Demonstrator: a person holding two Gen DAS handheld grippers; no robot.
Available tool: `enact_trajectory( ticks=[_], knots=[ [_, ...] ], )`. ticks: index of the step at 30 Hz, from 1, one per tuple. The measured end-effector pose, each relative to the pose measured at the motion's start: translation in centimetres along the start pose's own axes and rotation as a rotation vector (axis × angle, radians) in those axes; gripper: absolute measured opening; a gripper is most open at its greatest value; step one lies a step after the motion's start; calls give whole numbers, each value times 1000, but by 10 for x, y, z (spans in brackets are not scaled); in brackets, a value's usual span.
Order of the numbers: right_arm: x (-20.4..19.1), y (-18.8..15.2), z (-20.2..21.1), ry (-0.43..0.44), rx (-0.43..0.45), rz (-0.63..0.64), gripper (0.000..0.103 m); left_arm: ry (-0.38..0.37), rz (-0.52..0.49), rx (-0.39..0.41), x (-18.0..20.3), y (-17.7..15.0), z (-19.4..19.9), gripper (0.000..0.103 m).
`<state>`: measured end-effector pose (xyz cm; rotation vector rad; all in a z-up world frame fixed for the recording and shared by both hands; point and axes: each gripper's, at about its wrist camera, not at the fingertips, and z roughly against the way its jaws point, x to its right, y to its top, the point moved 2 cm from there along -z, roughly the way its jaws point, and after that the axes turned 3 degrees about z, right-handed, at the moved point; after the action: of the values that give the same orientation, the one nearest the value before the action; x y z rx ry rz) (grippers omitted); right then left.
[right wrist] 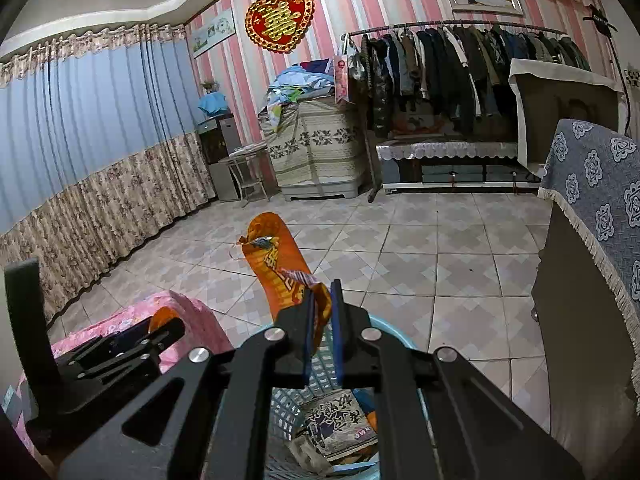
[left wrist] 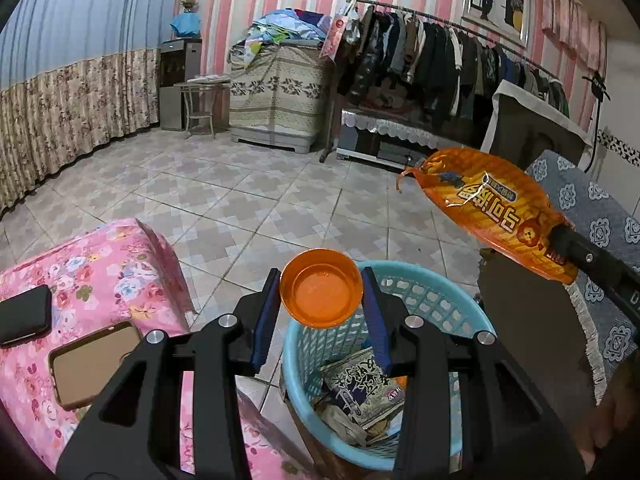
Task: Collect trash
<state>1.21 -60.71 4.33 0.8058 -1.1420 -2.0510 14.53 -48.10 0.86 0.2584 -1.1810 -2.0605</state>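
Nearest the cameras, the left gripper point(left wrist: 321, 300) clamps an orange plastic bowl point(left wrist: 321, 293) between its blue pads, held above the near rim of a light-blue perforated basket point(left wrist: 432, 300). Inside the basket lies a printed packet point(left wrist: 362, 394) bearing dark Chinese characters, too small to read, among crumpled scraps. To the right, the right gripper point(right wrist: 322, 296) is closed on one end of an orange snack wrapper point(right wrist: 276, 268), which sticks out forward above the basket point(right wrist: 320, 364); the wrapper point(left wrist: 492, 208) carries large Chinese lettering and a cartoon lion face. At left, a pink floral bedspread point(left wrist: 100, 276) carries two phones, one black point(left wrist: 24, 314), one in a tan case point(left wrist: 90, 362). Beyond lies the tiled floor point(left wrist: 260, 200); against the striped far wall stand a loaded clothes rack point(right wrist: 460, 72) and a red-and-gold heart ornament point(right wrist: 280, 18).
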Motion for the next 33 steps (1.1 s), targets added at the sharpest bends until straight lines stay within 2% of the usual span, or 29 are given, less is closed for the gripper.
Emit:
enact_trajectory(
  ticks=[9, 10, 11, 12, 13, 16, 22, 24, 26, 28, 31, 33],
  knots=[
    [-3, -7, -3, -26, -25, 21, 11, -16, -14, -16, 15, 0, -9, 39],
    [-3, -7, -4, -39, -27, 26, 15, -11, -11, -17, 14, 0, -9, 42],
    [-3, -8, -4, -49, -25, 24, 21, -12, -8, -19, 14, 0, -8, 55],
    [-2, -9, -3, -48, -23, 17, 39, -11, -6, -10, 13, 1, -6, 59],
    [-2, -10, -1, -41, -15, 11, 51, -3, -11, -1, 13, 2, -4, 62],
    [-3, -8, 2, -37, -5, 12, 51, 1, -8, 4, 11, 4, -1, 67],
    [-12, -7, 3, -28, -1, 33, 51, 15, -1, 21, -4, 7, 13, 71],
    [-21, -6, 3, -13, 1, 46, 51, 42, 13, 40, -19, 7, 26, 76],
    [-33, -6, 2, 2, 0, 74, 55, 70, 21, 47, -36, 7, 39, 86],
    [-49, -6, 1, 18, 1, 104, 67, 107, 22, 58, -53, 6, 54, 91],
    [-87, -9, -2, 62, -5, 143, 74, 205, 47, 88, -96, 1, 93, 98],
    [-110, -12, -2, 97, -11, 161, 77, 270, 68, 106, -125, -4, 122, 98]
  ],
)
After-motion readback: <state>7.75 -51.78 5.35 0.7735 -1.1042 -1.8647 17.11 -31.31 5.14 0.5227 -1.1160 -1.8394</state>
